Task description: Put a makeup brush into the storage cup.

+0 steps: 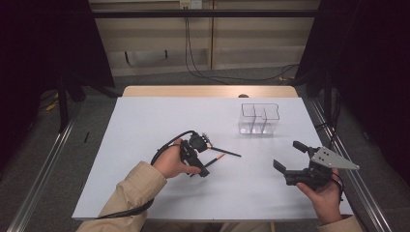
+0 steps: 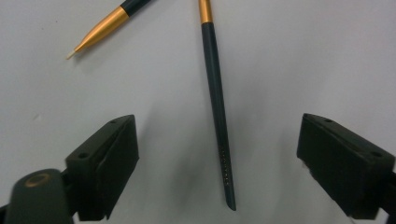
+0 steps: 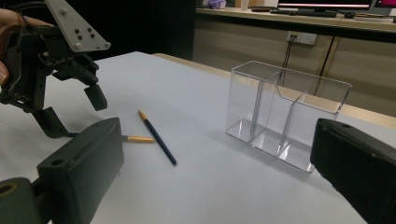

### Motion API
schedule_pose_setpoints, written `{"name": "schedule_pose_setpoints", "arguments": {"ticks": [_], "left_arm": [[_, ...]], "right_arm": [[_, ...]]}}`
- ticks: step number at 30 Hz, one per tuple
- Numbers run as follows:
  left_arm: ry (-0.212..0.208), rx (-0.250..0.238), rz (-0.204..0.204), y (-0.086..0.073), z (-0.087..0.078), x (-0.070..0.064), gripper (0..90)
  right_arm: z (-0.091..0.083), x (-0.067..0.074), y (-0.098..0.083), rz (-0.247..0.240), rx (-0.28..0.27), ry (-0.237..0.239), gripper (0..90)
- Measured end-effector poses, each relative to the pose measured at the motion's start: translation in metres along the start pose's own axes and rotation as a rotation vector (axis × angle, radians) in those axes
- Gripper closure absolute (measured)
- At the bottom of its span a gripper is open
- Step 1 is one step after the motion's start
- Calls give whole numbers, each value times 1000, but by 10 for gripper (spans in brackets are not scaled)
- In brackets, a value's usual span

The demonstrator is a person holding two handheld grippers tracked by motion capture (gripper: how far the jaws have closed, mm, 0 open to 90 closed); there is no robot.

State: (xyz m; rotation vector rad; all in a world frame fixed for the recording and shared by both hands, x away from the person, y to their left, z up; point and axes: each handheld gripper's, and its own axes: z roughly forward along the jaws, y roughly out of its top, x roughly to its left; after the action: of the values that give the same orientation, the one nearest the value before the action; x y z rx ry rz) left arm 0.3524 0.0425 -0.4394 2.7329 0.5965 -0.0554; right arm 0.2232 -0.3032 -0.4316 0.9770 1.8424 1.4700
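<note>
I find nothing here that I can read. The dark pencil (image 2: 218, 116) lying between the jaws of my left tool (image 2: 217, 163) carries a fine line of print near its blunt end, but the letters are too small and blurred to make out.

two pencils (image 2: 217, 116), one organizer (image 1: 259, 119) (clear, three compartments)

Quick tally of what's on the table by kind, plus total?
Pens, dark with gold ends: 2 (one, another)
Clear divided holder: 1
Total: 3
</note>
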Motion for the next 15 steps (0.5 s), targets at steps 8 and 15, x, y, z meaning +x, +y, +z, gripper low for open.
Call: {"name": "schedule_pose_setpoints", "arguments": {"ticks": [8,15], "left_arm": [[14,42,21,3,0,-2,376],[33,80,44,7,3,-4,521]], "right_arm": [[1,0,-1,-5,6,1,23],[1,0,0,-2,3,3,23]]}}
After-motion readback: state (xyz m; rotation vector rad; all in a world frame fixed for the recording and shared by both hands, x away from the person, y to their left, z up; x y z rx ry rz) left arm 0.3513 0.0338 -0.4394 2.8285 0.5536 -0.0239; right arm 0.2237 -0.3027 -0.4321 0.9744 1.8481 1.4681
